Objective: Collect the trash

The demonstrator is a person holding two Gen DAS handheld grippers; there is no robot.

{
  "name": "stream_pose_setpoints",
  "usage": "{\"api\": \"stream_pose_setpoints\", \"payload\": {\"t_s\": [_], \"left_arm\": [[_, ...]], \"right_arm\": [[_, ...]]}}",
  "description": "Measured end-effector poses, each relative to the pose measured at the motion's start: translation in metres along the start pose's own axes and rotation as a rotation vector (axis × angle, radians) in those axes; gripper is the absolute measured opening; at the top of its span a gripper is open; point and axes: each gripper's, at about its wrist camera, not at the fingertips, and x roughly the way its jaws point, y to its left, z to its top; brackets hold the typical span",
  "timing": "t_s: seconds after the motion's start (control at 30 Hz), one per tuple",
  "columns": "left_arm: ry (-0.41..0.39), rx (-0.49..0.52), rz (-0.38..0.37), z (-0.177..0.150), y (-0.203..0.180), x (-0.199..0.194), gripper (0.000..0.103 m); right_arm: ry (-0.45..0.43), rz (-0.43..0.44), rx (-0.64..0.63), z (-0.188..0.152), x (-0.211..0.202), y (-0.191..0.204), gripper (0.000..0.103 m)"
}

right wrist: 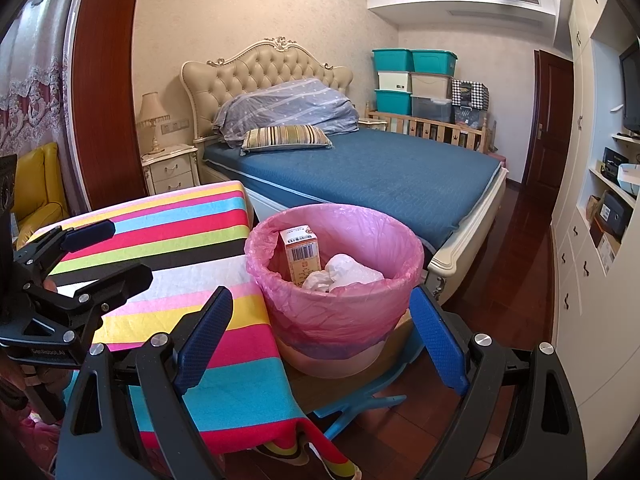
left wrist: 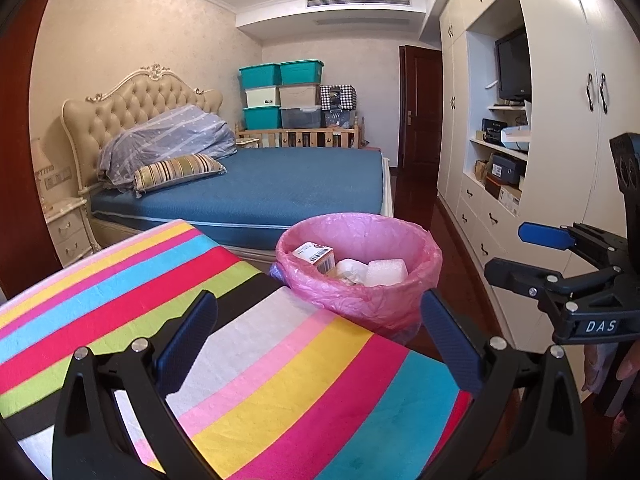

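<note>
The left gripper (left wrist: 316, 344) has its jaws wide apart and holds nothing. Under them lies the striped cloth (left wrist: 248, 380), bare and flat, and its edge drops off just to their right. Past that edge, ahead of the right jaw, stands the bin (left wrist: 360, 300) with its pink bag (left wrist: 400, 236). A box (right wrist: 300, 256), crumpled paper (right wrist: 340, 270) and a foam piece (left wrist: 386, 272) sit inside. The right gripper (right wrist: 320, 344) is wide apart too, empty, with the bin between its jaws and not touching. The bed (right wrist: 380, 176) is close behind.
</note>
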Motion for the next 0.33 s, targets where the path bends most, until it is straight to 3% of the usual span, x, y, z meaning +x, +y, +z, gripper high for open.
{"api": "stream_pose_setpoints", "payload": {"t_s": [0.2,0.33], "left_arm": [[0.035,-0.038,-0.019,0.002,0.015,-0.001,0.098],[0.078,-0.088,0.052,0.002,0.057,-0.018,0.098]], "right_arm": [[0.005,0.005,-0.01,0.0,0.0,0.005,0.085],[0.016,0.033,-0.028,0.001,0.003,0.019,0.085]]}}
